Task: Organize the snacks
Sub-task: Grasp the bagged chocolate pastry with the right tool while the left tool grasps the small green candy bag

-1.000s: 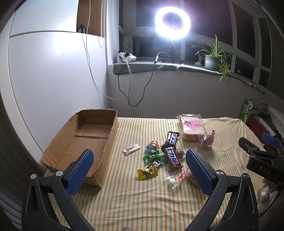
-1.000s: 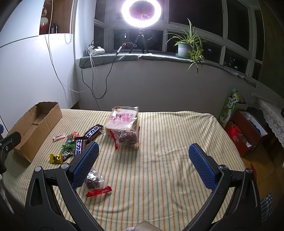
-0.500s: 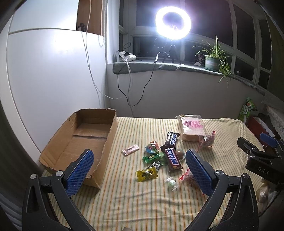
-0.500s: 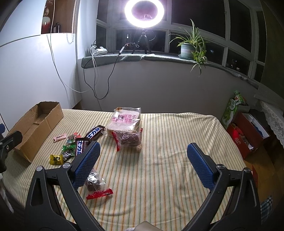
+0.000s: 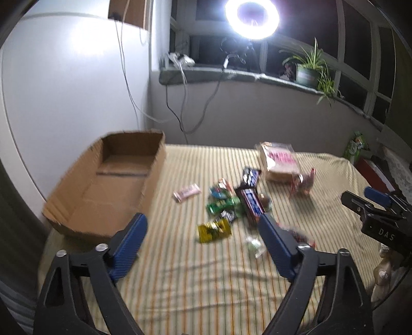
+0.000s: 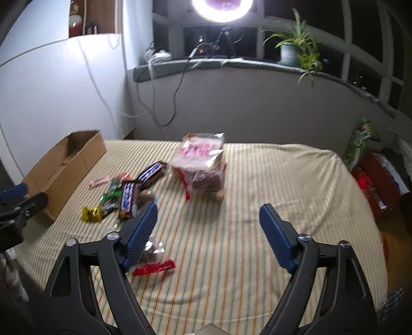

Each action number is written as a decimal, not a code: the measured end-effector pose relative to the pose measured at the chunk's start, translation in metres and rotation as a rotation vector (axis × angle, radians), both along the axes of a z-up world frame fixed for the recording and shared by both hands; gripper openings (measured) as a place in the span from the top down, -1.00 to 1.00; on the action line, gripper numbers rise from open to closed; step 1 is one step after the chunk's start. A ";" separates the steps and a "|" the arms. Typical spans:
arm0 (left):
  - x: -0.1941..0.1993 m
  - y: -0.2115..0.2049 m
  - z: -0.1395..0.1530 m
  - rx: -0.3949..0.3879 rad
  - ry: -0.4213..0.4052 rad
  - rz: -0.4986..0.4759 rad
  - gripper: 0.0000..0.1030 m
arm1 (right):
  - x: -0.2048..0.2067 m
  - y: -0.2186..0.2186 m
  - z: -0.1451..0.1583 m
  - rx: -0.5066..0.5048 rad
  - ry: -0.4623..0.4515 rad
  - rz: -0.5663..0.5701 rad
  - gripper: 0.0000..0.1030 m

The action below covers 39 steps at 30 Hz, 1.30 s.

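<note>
Several snacks lie on a striped cloth: a yellow packet, green packets, a dark chocolate bar, a pink bar and a bread bag. An open cardboard box lies at the left. My left gripper is open above the near cloth, empty. My right gripper is open and empty, with a red-sealed bag by its left finger. The bread bag lies ahead of it.
A white wall stands behind the box. A windowsill holds a ring light and a potted plant. A red crate stands right of the cloth. The right gripper shows in the left view.
Both grippers have moved forward and tilted down toward the snacks, which now look larger and blurred. Both stay open and empty.
</note>
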<state>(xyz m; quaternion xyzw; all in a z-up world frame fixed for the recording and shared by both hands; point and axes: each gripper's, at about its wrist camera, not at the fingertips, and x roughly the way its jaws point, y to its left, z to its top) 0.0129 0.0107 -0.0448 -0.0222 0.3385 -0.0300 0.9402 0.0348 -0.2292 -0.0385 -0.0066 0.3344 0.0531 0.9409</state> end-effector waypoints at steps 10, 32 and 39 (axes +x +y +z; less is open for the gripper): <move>0.008 -0.013 -0.030 -0.110 0.127 -0.105 -0.07 | 0.005 0.025 -0.029 0.042 0.127 0.177 -0.15; 0.046 -0.047 -0.071 -0.132 0.261 -0.186 0.52 | 0.031 0.049 -0.073 0.108 0.299 0.321 0.01; 0.050 -0.048 -0.076 -0.120 0.266 -0.188 0.54 | 0.035 0.051 -0.080 0.098 0.313 0.326 0.05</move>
